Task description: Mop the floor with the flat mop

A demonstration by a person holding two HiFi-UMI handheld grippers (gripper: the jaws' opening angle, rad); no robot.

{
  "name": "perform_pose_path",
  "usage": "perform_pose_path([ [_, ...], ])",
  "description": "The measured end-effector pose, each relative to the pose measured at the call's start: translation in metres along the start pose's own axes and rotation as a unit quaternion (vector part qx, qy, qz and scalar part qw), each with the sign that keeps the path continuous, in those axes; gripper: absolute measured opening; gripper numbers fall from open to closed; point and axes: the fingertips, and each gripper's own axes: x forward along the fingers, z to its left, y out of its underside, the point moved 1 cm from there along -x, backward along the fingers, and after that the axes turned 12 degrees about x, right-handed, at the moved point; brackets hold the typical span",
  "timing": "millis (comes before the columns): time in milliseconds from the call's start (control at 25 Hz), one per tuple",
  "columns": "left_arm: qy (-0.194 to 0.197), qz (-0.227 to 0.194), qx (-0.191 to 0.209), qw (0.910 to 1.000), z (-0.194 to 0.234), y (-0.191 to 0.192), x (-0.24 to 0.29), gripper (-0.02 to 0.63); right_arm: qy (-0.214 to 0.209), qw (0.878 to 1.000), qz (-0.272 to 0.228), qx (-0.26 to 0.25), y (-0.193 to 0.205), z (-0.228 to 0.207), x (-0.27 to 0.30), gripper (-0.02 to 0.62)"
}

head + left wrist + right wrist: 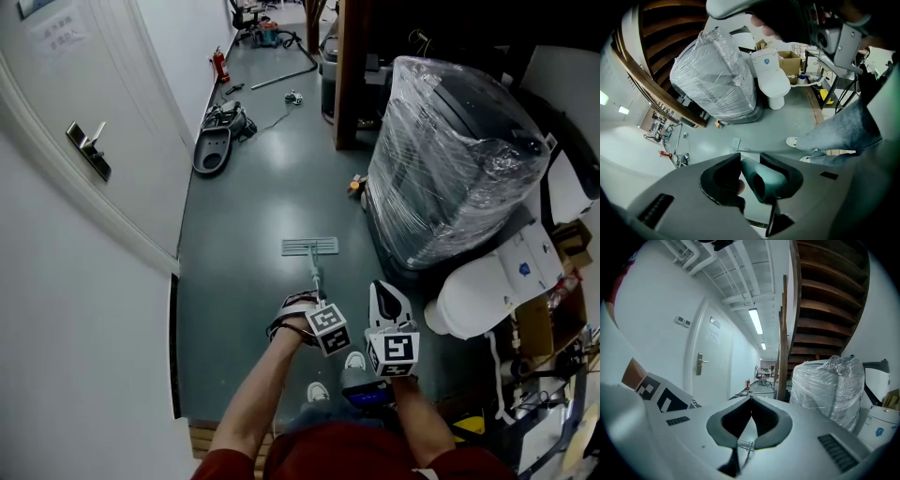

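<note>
Looking down in the head view, you have the flat mop (309, 247) lying pad-down on the grey floor (244, 225) mid-frame. The left gripper (321, 314) is on its handle and the right gripper (382, 295) is just beside, off it. Left gripper view: jaws clamped on the teal handle end (761, 180). Right gripper view: jaws pressed together, empty. No wet streaks show, so most of the floor probably remains.

The mop (309, 247) lies flat on the grey floor (244, 216), its handle rising to the left gripper (315, 302); the right gripper (387, 300) hangs just beside it.
</note>
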Motion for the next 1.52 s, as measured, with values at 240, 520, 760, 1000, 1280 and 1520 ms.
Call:
perform_pose_path([
  [240, -0.005, -0.010, -0.018, 0.9998, 0.030, 0.000, 0.007, 0.137, -0.013, 1.000, -0.003, 0.000, -0.006, -0.002, 0.034, 0.018],
  [520, -0.006, -0.001, -0.013, 0.9999, 0.080, -0.003, 0.027, 0.137, -0.025, 1.000, 0.003, 0.004, -0.016, -0.025, 0.086, 0.018],
  [760, -0.004, -0.007, -0.034, 0.9994, 0.131, -0.016, 0.038, 0.137, -0.033, 0.999, 0.005, 0.007, -0.029, -0.048, 0.130, 0.018],
  [1000, 0.001, 0.001, -0.037, 0.9993, 0.173, -0.020, 0.052, 0.137, -0.044, 0.999, 0.008, 0.016, -0.038, -0.069, 0.172, 0.018],
  [1280, 0.000, 0.016, -0.041, 0.9990, 0.226, -0.037, 0.079, 0.138, -0.055, 0.998, 0.007, 0.023, -0.055, -0.107, 0.220, 0.018],
  [1520, -0.001, 0.021, -0.054, 0.9983, 0.280, -0.060, 0.101, 0.138, -0.057, 0.998, 0.000, 0.026, -0.073, -0.152, 0.260, 0.018],
])
